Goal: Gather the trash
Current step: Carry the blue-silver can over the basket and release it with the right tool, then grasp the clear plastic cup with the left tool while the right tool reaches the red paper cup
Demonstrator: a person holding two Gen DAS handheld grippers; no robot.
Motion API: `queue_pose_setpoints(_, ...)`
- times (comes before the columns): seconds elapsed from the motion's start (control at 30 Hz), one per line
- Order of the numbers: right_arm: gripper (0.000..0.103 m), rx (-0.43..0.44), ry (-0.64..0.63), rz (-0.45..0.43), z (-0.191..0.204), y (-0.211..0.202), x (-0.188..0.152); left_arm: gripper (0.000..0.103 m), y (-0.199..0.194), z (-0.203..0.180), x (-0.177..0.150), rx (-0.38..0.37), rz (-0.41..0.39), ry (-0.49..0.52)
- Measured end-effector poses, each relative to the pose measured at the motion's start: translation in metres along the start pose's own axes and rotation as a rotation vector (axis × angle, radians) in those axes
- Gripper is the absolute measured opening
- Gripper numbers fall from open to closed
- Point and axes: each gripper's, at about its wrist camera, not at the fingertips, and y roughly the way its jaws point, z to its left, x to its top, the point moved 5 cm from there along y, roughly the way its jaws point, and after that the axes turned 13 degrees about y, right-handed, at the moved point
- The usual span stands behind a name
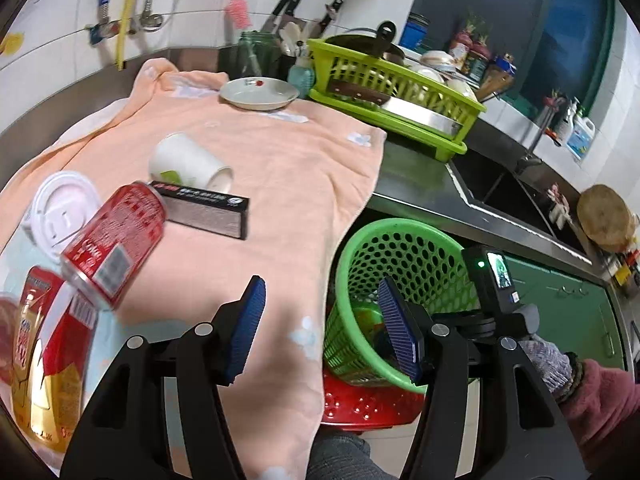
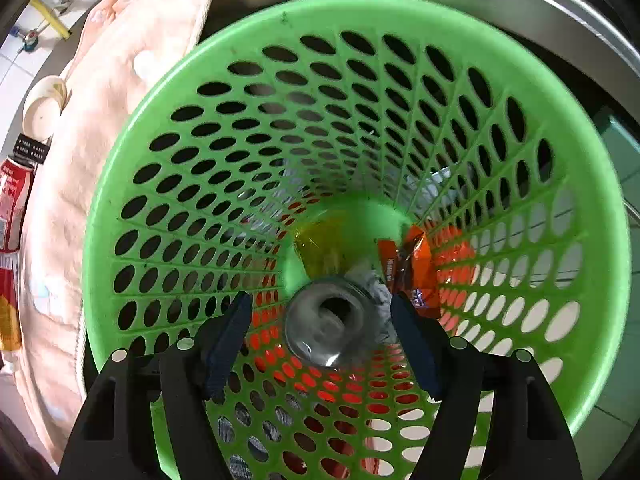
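Trash lies on a peach towel (image 1: 280, 152): a red cola can (image 1: 116, 236), a white lid (image 1: 60, 212), a tipped paper cup (image 1: 188, 162), a black box (image 1: 208, 212) and a red-and-yellow packet (image 1: 36, 364). My left gripper (image 1: 320, 284) hovers open and empty over the towel's near right edge. My right gripper (image 2: 322, 300) points down into the green basket (image 2: 152, 92), open. A blurred clear plastic container (image 2: 328, 320) is between its fingers, apart from both pads. An orange wrapper (image 2: 412, 264) and a yellow wrapper (image 2: 320, 244) lie at the bottom.
The basket (image 1: 400, 240) stands on a red stool (image 1: 360, 404) beside the steel counter. At the back are a white dish (image 1: 258, 92) and a green drying rack (image 1: 396, 92) with pans. A sink (image 1: 504, 188) lies to the right. A gloved hand (image 1: 548, 364) holds the right gripper.
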Motion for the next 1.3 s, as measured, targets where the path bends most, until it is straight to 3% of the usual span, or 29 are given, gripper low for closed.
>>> queue_pose_setpoints(0.4,0.07,0.077,-0.08,-0.119,0.036,-0.075,-0.028,0.064,-0.076,0.036,-0.016,0.104,-0.09,-0.042)
queue_pose_setpoints(0.7,0.073,0.203,-0.198,-0.245,0.095,-0.13,-0.063,0.064,-0.14,0.087,-0.056,0.255,-0.116,-0.106)
queue_pose_setpoints(0.97,0.074,0.337,-0.313,-0.203,0.174,-0.136,-0.103,0.064,-0.183,0.148,-0.106,0.368,-0.105,-0.244)
queue_pose_setpoints(1.3,0.074,0.413,-0.413,-0.107,0.272,-0.107,-0.144,0.065,-0.197,0.173,-0.148,0.388,-0.055,-0.289)
